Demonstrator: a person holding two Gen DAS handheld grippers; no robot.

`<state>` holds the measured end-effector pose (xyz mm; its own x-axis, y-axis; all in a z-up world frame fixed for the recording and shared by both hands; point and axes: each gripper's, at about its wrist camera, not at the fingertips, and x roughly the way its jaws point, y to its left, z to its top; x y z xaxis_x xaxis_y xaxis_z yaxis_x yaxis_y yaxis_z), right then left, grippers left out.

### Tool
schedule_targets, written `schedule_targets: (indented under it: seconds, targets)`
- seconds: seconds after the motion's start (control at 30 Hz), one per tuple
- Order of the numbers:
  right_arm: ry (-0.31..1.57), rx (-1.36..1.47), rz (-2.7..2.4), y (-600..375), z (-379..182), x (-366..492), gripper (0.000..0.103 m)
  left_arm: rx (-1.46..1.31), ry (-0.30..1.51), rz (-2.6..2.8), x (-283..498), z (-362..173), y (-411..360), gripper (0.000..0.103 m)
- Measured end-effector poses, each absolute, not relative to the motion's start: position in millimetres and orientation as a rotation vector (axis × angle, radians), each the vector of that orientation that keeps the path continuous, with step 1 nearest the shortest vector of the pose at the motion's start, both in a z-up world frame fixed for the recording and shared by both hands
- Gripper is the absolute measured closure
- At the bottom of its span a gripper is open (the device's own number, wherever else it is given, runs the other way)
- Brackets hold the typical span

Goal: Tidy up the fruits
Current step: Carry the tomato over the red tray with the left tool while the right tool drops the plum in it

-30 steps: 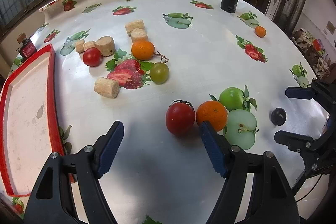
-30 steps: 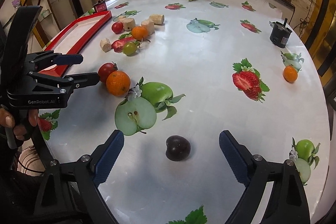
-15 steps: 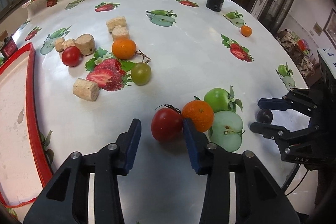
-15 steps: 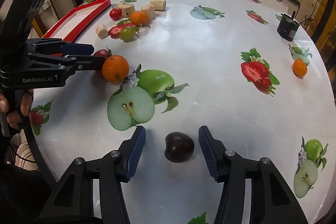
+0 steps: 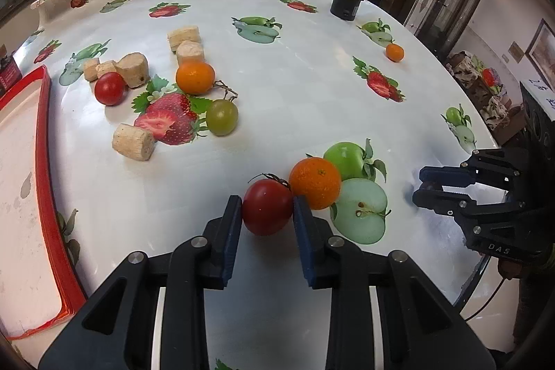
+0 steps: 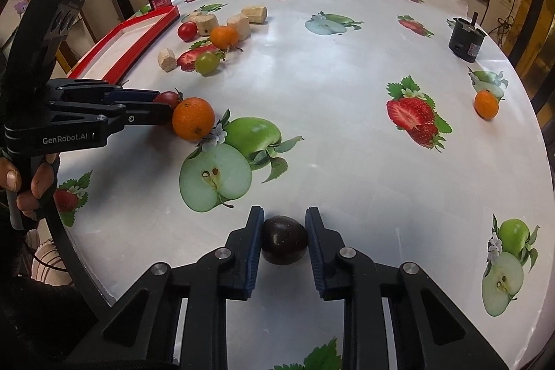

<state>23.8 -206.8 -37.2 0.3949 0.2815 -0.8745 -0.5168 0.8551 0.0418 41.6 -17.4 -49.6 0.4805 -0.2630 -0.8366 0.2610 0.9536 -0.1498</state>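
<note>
Pick-up step, both sides. Left gripper [image 5: 267, 208] is closed onto the red tomato [image 5: 267, 207] at lower centre, an orange [image 5: 315, 182] touching it; right gripper [image 6: 283, 233] is closed onto the dark plum [image 6: 284, 240], lower centre. A straight lift is judged next, then carriage to the red tray [image 5: 43, 162] at left edge.

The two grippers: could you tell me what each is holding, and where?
Left gripper clamps the red tomato across its sides; right gripper clamps the dark plum likewise.

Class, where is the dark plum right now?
In the right wrist view, the dark plum sits low and central, between the right gripper pads, just below the printed halved apple.
</note>
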Motion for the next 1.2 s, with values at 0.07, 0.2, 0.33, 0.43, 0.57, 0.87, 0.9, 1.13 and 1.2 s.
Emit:
schedule_targets:
  seconds: [0.07,0.2,0.33,0.43,0.57,0.87,0.9,1.13,1.2]
  targets:
    - [1.045,-0.254,0.520,-205.6,-34.4,22.3,0.078,-0.013,1.013,-0.315,37.2,-45.7,-13.6,0.076]
    - [1.031,-0.249,0.539,-200.8,-27.6,20.4,0.078,-0.027,0.984,-0.292,27.0,-31.8,-1.5,0.076]
    - [1.010,-0.249,0.572,-187.8,-20.0,20.0,0.078,-0.032,0.950,-0.266,18.9,-16.8,11.9,0.076]
    - [0.995,-0.260,0.605,-174.1,-15.0,20.2,0.078,-0.038,0.929,-0.245,13.8,-7.5,22.4,0.076]
    - [0.979,-0.279,0.641,-156.1,-11.3,20.6,0.078,-0.054,0.916,-0.218,7.4,-1.4,35.4,0.076]
    - [0.973,-0.288,0.718,-126.0,-6.0,22.5,0.078,-0.074,0.881,-0.154,-7.7,8.3,63.6,0.076]
    - [0.972,-0.294,0.729,-120.8,-5.6,22.7,0.078,-0.077,0.879,-0.144,-9.5,8.9,67.8,0.076]
    - [0.951,-0.312,0.816,-82.7,1.6,22.5,0.078,-0.093,0.865,-0.070,-22.9,12.7,98.6,0.076]
    - [0.945,-0.320,0.839,-70.8,3.1,22.6,0.078,-0.101,0.860,-0.047,-26.6,14.1,109.5,0.076]
